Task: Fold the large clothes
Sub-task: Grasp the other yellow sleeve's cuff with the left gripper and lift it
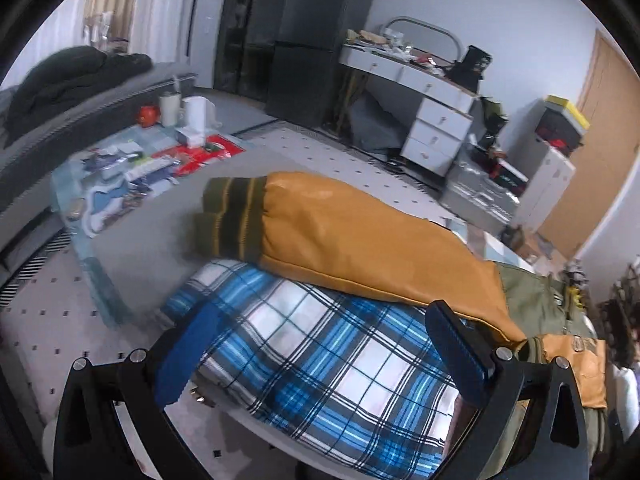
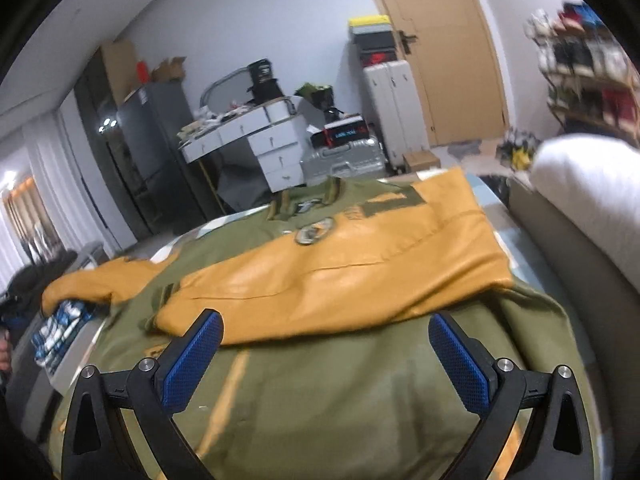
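An olive green jacket [image 2: 340, 392] with mustard yellow sleeves lies spread on a table. One yellow sleeve [image 2: 340, 276] is folded across its body in the right wrist view. The other yellow sleeve [image 1: 360, 236], with a dark green striped cuff [image 1: 232, 216], stretches out over a blue and white plaid cloth [image 1: 320, 368] in the left wrist view. My left gripper [image 1: 320, 352] is open above the plaid cloth, beside the sleeve. My right gripper [image 2: 326, 356] is open above the jacket's lower body, just short of the folded sleeve.
A grey rug with a cluttered mat [image 1: 132, 168] lies on the floor to the left. A white dresser [image 1: 432, 120], a dark fridge [image 1: 304, 40] and suitcases [image 2: 396, 108] stand at the back. A white cushion [image 2: 588, 184] and sofa edge are on the right.
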Motion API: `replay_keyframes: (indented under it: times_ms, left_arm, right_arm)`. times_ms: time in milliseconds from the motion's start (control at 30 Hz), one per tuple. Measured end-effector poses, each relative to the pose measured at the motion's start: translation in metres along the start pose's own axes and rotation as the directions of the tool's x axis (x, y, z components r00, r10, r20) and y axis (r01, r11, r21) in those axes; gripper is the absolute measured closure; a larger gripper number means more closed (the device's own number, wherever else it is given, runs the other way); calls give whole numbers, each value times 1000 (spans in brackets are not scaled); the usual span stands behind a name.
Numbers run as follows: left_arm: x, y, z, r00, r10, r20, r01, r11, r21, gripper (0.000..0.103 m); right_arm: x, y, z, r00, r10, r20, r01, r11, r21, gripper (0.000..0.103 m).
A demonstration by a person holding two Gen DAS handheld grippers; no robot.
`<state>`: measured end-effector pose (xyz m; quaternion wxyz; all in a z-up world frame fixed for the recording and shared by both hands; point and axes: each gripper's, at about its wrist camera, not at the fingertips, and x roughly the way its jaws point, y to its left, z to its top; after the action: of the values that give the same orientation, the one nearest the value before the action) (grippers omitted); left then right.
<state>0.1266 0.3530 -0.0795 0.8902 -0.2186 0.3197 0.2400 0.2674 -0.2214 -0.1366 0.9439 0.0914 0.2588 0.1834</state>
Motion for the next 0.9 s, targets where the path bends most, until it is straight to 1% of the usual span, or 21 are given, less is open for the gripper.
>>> replay_keyframes:
  times_ms: [33, 67, 100, 133, 200, 233, 333, 433, 500, 600, 700, 767, 800, 867, 900]
  left_arm:
    - [-3, 2, 0, 1000, -14, -7, 14, 1000, -1, 1]
    - [2, 1, -2, 999, -29, -15, 29, 1000, -6, 1]
    - [5, 2, -3, 999, -49, -21, 49, 999, -6, 1]
    - [3, 9, 1, 998, -65, -25, 65, 998, -3, 1]
    - [12, 6, 3, 996, -87, -35, 88, 996, 10, 1]
    - [9, 14, 6, 994, -99, -42, 100, 995, 11, 1]
    - [19, 18, 8, 985, -160, -64, 160, 987, 1, 1]
    - [19, 30, 12, 970, -227, -86, 225, 974, -32, 1]
    - [22, 36, 16, 955, -280, -103, 274, 959, -65, 1]
    - [31, 43, 18, 933, -337, -126, 320, 938, -136, 1]
    - [34, 47, 20, 924, -366, -110, 343, 921, -183, 1]
    - [33, 49, 22, 922, -374, -98, 349, 915, -201, 2]
    - [32, 50, 23, 922, -376, -90, 352, 913, -207, 3]
    - [28, 53, 23, 931, -358, -73, 334, 915, -226, 19]
    - [28, 55, 24, 933, -353, -70, 327, 914, -242, 25]
  right_arm:
    - [-4, 12, -1, 1000, 29, 2, -29, 1000, -2, 0]
    - [-7, 23, -1, 999, 48, 0, -48, 999, -4, 0]
    - [-11, 36, -2, 999, 53, 2, -53, 999, -12, 0]
    - [-12, 44, -2, 999, 45, 3, -45, 999, -18, 0]
    - [-17, 66, -3, 999, 32, 6, -32, 999, -32, 0]
    - [-20, 76, -3, 999, 34, 14, -33, 999, -40, 0]
    - [-29, 103, -3, 999, 41, 34, -38, 995, -89, 0]
    - [-38, 128, -6, 997, 47, 61, -38, 990, -137, 0]
    - [-40, 137, -9, 997, 48, 62, -39, 990, -139, 0]
    - [-36, 144, -13, 998, 64, 28, -60, 992, -115, 0]
    - [-33, 146, -16, 997, 81, 5, -81, 994, -70, 0]
    - [-31, 145, -17, 996, 92, -1, -92, 994, -54, 0]
    - [-31, 147, -17, 996, 90, 1, -90, 995, -50, 0]
    - [-32, 147, -18, 996, 93, 6, -92, 995, -39, 0]
    - [-33, 146, -19, 995, 101, 6, -100, 994, -30, 0]
